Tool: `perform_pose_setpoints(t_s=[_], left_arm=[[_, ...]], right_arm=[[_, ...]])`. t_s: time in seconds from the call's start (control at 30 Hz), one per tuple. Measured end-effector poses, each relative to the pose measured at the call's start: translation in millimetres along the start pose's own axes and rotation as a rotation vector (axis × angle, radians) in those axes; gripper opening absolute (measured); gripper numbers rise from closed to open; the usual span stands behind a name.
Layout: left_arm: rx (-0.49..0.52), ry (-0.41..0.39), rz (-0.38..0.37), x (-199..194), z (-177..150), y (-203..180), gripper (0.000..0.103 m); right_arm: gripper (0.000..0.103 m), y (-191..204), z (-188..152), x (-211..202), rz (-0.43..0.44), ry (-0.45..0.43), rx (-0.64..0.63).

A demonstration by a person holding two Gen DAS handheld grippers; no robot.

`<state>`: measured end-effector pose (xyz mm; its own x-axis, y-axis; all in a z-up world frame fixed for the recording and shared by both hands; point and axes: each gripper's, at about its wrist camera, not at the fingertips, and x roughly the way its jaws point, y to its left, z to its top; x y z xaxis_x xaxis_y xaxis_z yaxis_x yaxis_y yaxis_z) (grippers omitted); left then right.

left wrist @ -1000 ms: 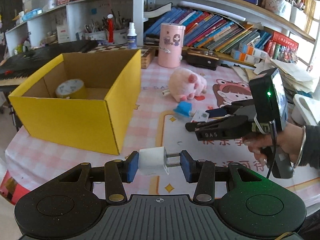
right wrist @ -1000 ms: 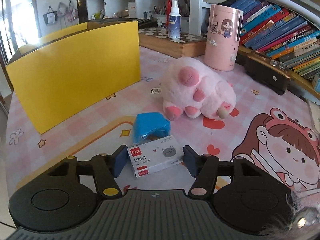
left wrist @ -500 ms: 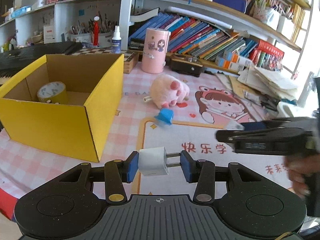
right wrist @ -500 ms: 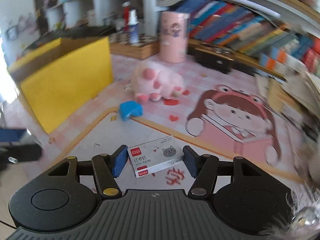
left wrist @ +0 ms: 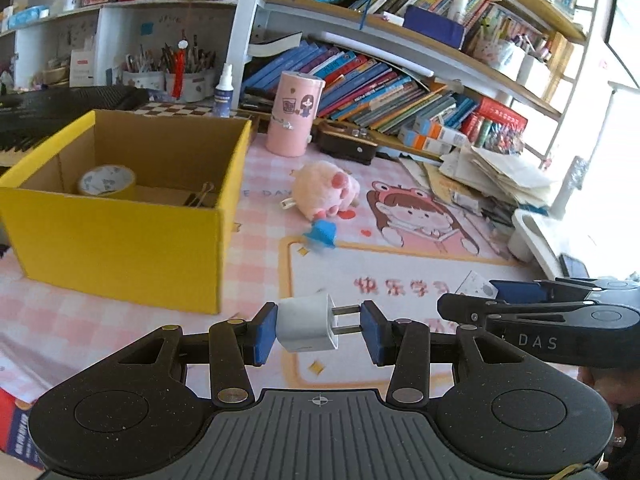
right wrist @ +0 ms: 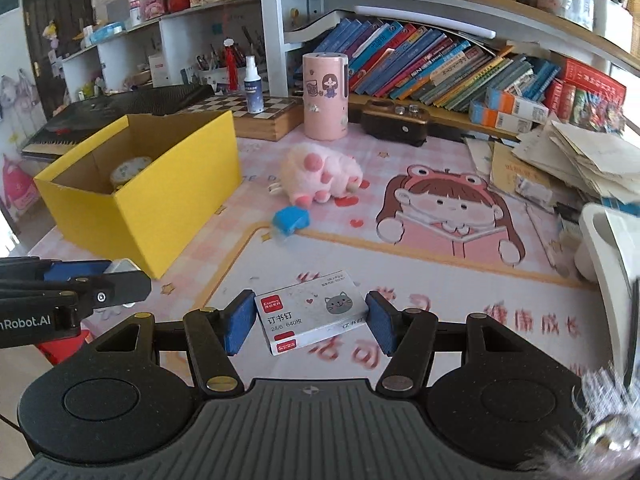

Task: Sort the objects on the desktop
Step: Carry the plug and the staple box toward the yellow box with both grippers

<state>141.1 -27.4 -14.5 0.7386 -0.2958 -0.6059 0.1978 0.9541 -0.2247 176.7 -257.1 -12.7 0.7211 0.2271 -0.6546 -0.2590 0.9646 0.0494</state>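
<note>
My left gripper (left wrist: 318,332) is shut on a white plug adapter (left wrist: 306,327), pads on its body and prongs, held above the mat in front of the yellow cardboard box (left wrist: 120,236). My right gripper (right wrist: 306,322) is shut on a white staples box (right wrist: 312,316) with a cat picture, held above the mat. The yellow box (right wrist: 160,208) is open and holds a tape roll (left wrist: 106,180) and a binder clip (left wrist: 200,196). A blue sharpener (right wrist: 291,219) and a pink plush toy (right wrist: 320,174) lie on the mat. The right gripper shows at the right of the left wrist view (left wrist: 496,296).
A pink cylinder (right wrist: 325,96), a spray bottle (right wrist: 252,88), a chessboard box (right wrist: 256,114) and a dark case (right wrist: 394,122) stand at the back. Leaning books fill the shelf behind. A paper stack (right wrist: 580,156) and a white object (right wrist: 608,248) are at the right.
Both grippers have pulled back and risen from the table's middle with their objects still held. The right gripper lifted the staples box away from beside the blue sharpener.
</note>
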Motion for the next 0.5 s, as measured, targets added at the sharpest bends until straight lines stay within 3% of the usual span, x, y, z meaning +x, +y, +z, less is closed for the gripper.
perform_pose_setpoints(t_s=[0.5], left_arm=[[-0.006, 0.048, -0.002, -79, -51, 89, 0.043]], right_arm=[[0.057, 124, -51, -35, -0.025, 0.061, 0.039]])
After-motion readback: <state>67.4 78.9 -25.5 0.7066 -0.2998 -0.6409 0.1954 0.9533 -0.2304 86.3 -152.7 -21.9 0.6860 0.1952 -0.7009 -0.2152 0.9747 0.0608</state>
